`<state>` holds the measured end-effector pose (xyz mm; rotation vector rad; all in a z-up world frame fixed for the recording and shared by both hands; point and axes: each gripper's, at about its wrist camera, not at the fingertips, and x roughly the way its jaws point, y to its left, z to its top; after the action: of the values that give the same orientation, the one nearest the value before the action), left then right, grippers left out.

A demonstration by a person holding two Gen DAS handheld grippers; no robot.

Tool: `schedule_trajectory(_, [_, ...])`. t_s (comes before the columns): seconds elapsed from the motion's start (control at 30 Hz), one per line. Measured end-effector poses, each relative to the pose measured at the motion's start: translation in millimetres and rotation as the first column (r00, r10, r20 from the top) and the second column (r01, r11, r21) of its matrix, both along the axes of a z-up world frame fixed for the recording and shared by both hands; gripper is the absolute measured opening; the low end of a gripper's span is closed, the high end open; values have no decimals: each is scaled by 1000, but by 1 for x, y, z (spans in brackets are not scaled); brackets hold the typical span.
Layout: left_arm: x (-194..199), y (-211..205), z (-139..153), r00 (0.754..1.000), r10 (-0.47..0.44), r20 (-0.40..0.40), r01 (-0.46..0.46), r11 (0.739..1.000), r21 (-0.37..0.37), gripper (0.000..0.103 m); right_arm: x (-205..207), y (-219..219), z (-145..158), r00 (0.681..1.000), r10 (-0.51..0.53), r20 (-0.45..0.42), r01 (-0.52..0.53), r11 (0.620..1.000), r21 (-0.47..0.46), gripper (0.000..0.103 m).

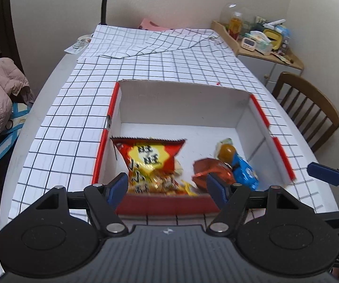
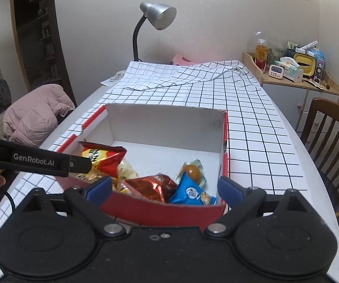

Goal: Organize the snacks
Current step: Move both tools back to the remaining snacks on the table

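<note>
Left wrist view: the left hand-held gripper hangs over the near red edge of the box, its blue-tipped fingers spread wide with nothing between them. Just beyond them the big red-and-yellow snack bag lies at the box's left side, a shiny red packet beside it in the middle, then a blue packet to the right with a small brown-topped snack just behind it. All four sit on the white floor of the box.

Over on the right wrist view, the right hand-held gripper is also wide open and holding nothing, poised at the same near edge. The box rests on the checked cloth covering the worktop. Further back, a silver desk lamp stands at the far end, and a wooden chair waits at the right.
</note>
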<state>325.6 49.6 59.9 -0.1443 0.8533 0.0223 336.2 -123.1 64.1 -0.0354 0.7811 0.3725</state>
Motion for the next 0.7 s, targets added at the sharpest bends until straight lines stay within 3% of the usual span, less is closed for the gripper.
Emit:
schedule_trajectory(0.17, [-28,-4,9,999,-26,25,26,1000,-14,73,-25,-3,10,1000,23,11,-23,1000,12,98])
schedule_trajectory(0.23, [-41,-6,11,998,-41,37,42,999,-14,81,-34,-5,13,999,37,14,-37,999,19,99])
schedule_trajectory(0.4, [-71,-7,13,995,-76,61,77,997,-17,83,-63,-10,15,998,65,15,-65,997,40,103])
schedule_trajectory(0.7, [-121,-1,-4,998,-38,56,42,997,-70,90,-106,-11,2,994,106,-25,-104,992,64,103])
